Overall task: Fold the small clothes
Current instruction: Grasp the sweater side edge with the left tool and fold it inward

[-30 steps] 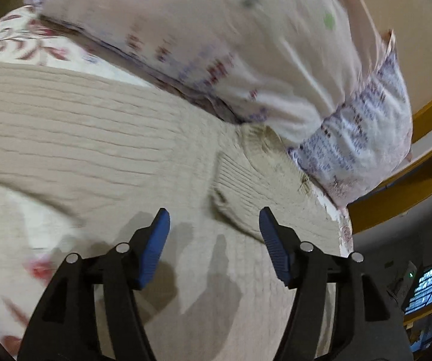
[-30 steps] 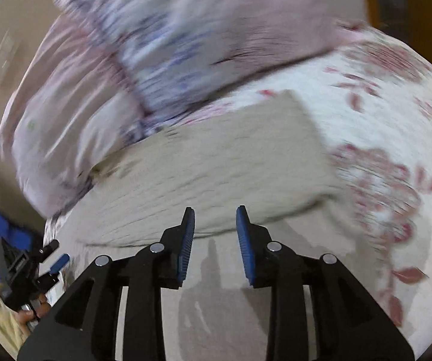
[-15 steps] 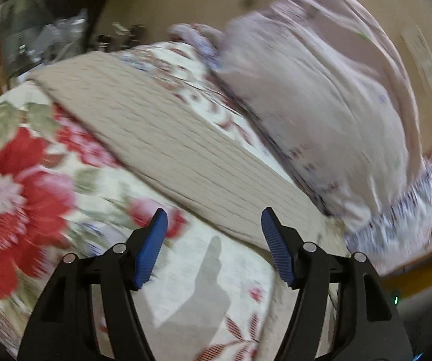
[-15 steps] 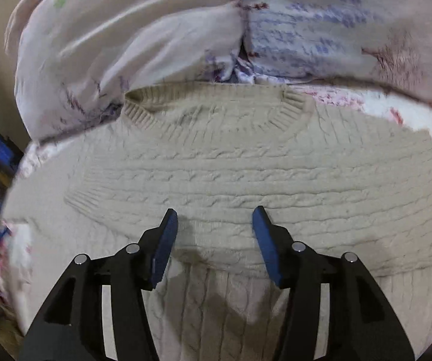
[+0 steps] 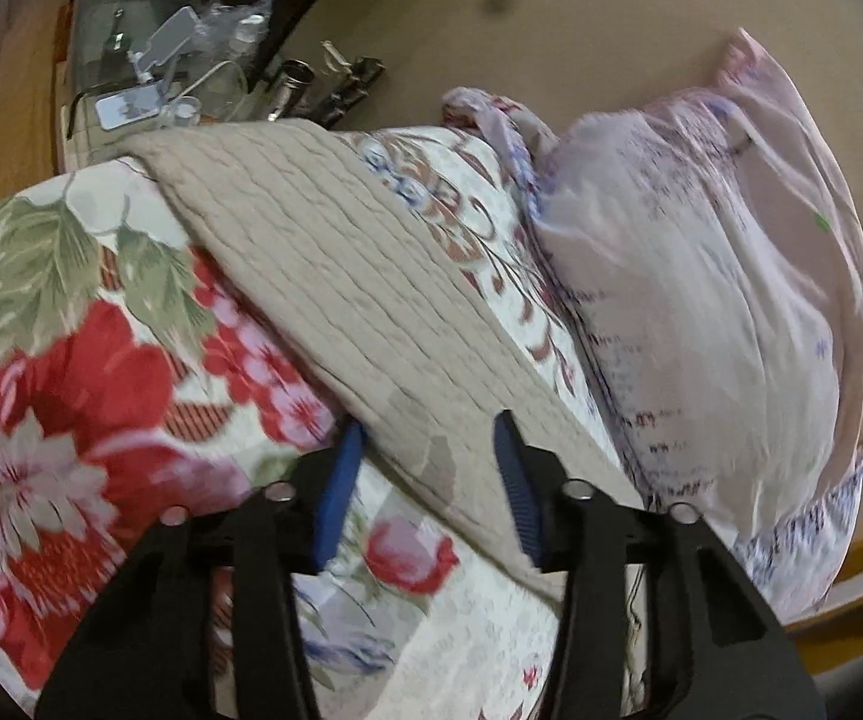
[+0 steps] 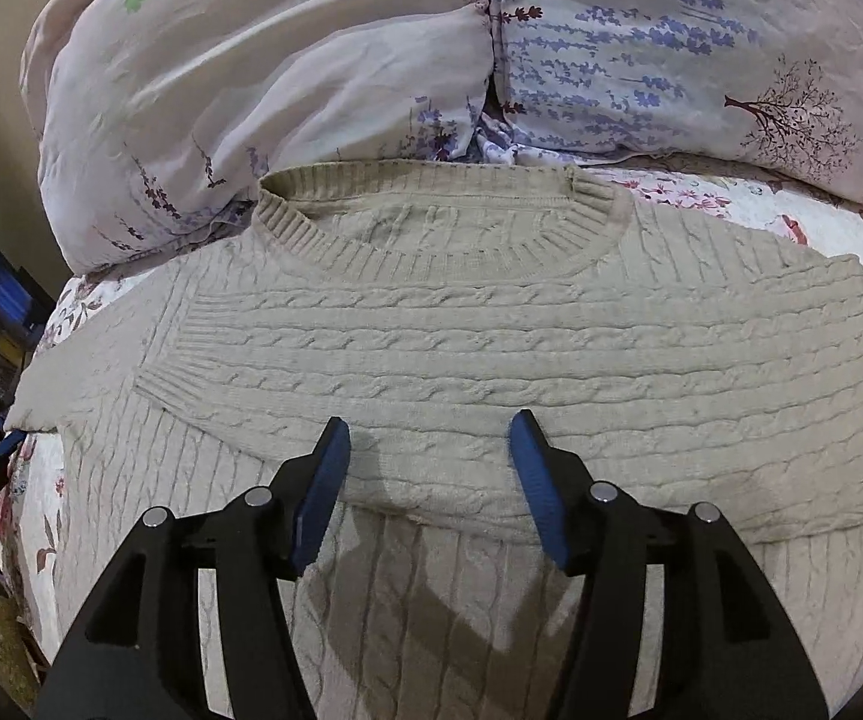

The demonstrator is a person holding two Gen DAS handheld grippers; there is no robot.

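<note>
I am looking along my right gripper (image 6: 428,468) at the beige cable-knit sweater (image 6: 491,348), which is lying flat on the floral bedspread (image 6: 701,195) with its ribbed collar (image 6: 431,228) toward the two pillows (image 6: 263,78) at the head of the bed. One sleeve (image 6: 551,432) is lying folded across the chest, and the right jaws are opening just above its lower edge, moderately wide, with nothing pinched between the blue pads. The pillows are crowding right up against the collar, so there is little free room beyond it.

My left gripper (image 5: 428,480) is sitting at the sweater's side edge (image 5: 335,276), and its jaws are closing, fairly narrow, with the knit edge running between the pads; I cannot tell whether they are pressing it. A pillow (image 5: 701,312) is lying close on its right. Beyond the bed's far corner, clutter (image 5: 191,78) of metal and plastic bits is standing near the sweater's end.
</note>
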